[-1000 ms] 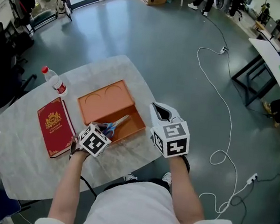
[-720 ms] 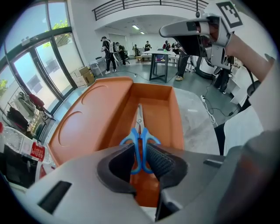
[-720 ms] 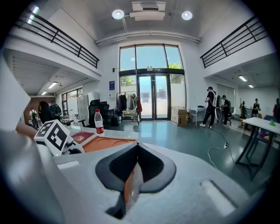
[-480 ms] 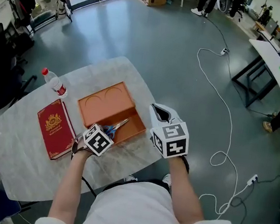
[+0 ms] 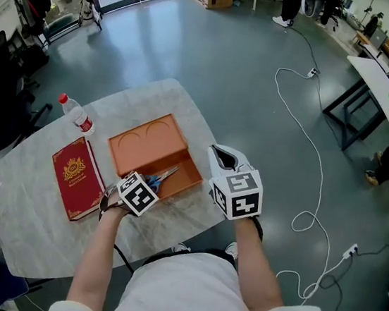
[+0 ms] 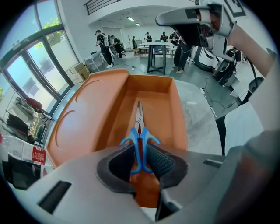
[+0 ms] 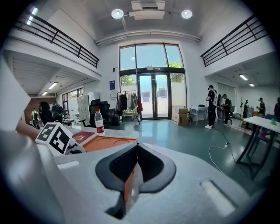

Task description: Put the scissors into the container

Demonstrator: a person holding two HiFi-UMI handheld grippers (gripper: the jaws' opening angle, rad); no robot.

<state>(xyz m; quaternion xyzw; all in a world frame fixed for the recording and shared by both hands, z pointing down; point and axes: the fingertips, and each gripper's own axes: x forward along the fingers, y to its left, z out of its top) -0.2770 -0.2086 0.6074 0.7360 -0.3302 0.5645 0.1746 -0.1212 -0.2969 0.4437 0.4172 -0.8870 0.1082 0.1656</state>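
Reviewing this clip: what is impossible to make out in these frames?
1. Whether the blue-handled steel scissors touch the floor of the orange plastic container: the left gripper view looks along the blades, and the head view shows them too small.
2. How the left gripper grips, from the head view: its marker cube covers the jaws.
3. The gold print on the red book: too small in the head view.

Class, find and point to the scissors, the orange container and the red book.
scissors (image 6: 140,133), left gripper view, where the blue handles meet
orange container (image 5: 148,139), head view, bare flat half with curved marks
red book (image 5: 77,175), head view, middle of its cover
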